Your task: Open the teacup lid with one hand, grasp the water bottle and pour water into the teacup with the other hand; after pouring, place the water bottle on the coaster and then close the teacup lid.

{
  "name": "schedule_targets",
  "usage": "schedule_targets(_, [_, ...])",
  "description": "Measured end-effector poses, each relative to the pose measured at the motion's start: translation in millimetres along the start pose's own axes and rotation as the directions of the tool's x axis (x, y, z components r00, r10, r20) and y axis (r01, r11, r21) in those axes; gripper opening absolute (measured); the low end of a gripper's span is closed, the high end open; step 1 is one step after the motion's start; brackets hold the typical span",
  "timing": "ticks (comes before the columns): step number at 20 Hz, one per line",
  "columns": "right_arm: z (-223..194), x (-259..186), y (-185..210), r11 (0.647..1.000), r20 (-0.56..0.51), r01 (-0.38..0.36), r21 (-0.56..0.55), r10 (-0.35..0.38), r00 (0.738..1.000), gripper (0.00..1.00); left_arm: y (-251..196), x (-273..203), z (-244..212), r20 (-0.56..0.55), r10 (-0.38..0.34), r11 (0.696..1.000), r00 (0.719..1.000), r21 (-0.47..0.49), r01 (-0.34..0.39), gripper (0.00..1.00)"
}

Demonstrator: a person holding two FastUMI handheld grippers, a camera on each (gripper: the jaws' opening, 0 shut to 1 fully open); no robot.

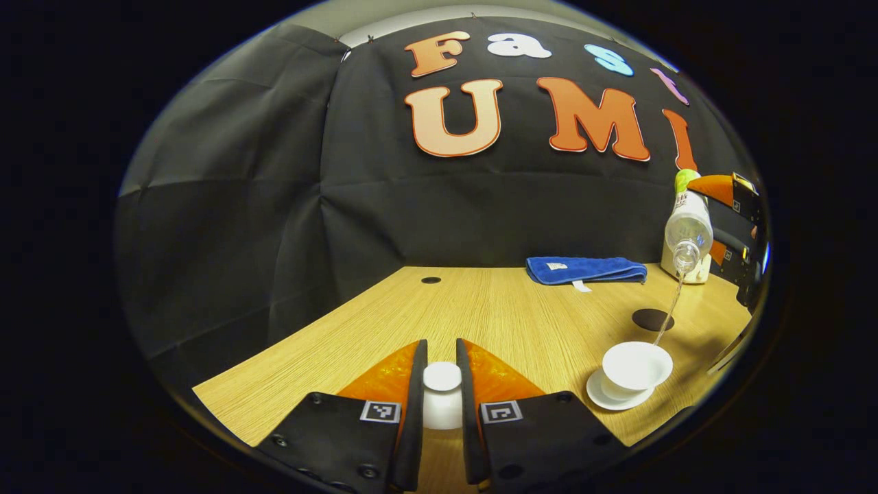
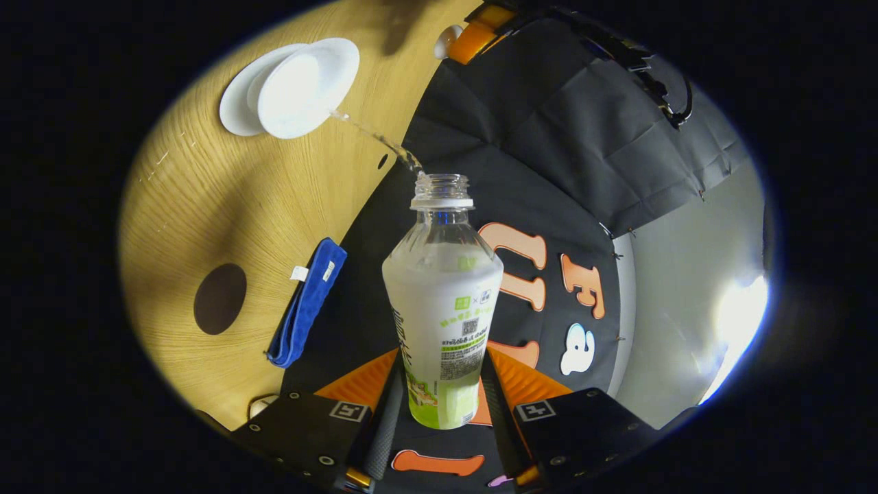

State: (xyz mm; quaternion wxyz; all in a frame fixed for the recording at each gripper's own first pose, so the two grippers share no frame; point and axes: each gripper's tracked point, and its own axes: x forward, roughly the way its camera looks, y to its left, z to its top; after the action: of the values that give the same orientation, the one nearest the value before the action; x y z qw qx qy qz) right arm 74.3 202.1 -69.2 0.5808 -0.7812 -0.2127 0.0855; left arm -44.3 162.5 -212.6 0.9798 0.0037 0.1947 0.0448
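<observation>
Bottle point(image 2: 442, 302): clear plastic, cap off, pale label with green at the base, about half full of clear water, tipped neck-down toward the cup. Right gripper point(image 2: 439, 394) is clamping it, both fingers pressing the lower body; in the left gripper view the bottle point(image 1: 688, 230) is hanging tilted above the table's far right. A thin stream point(image 2: 374, 137) is running from the mouth into the cup point(image 2: 309, 86). Cup: white, wide flared rim, open, sitting on a white saucer point(image 1: 607, 398) on the wood table point(image 1: 494, 309); how much water is in it I cannot tell. Left gripper point(image 1: 442, 384) is closed on the white lid point(image 1: 442, 394), fingers pinching its knob, holding it just above the table, well apart from the cup. Dark round coaster point(image 1: 651, 319) is lying bare behind the cup. Folded blue towel point(image 1: 586, 269) is lying at the back edge.
</observation>
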Motion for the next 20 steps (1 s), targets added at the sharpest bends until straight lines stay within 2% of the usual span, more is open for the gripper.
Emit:
schedule_targets(10, [21,1,14,0.997,0.071,0.044,-0.065,-0.04,0.997,0.63,-9,1,-5,-0.016,-0.02,1.0,1.0,0.0,0.02,0.28])
schedule_targets(13, [31,1,23,0.993,0.101,0.041,-0.113,-0.03,0.994,0.66,-14,-1,-7,-0.025,-0.024,1.0,0.999,0.008,0.024,0.29])
schedule_targets(14, [32,2,27,0.992,0.109,0.043,-0.119,-0.03,0.994,0.64,-14,-3,-7,-0.025,-0.027,1.0,0.999,0.006,0.027,0.29])
schedule_targets(20, [44,0,36,0.988,0.142,0.048,-0.148,-0.026,0.99,0.64,-19,-1,-7,-0.027,-0.036,0.999,0.999,0.01,0.037,0.28])
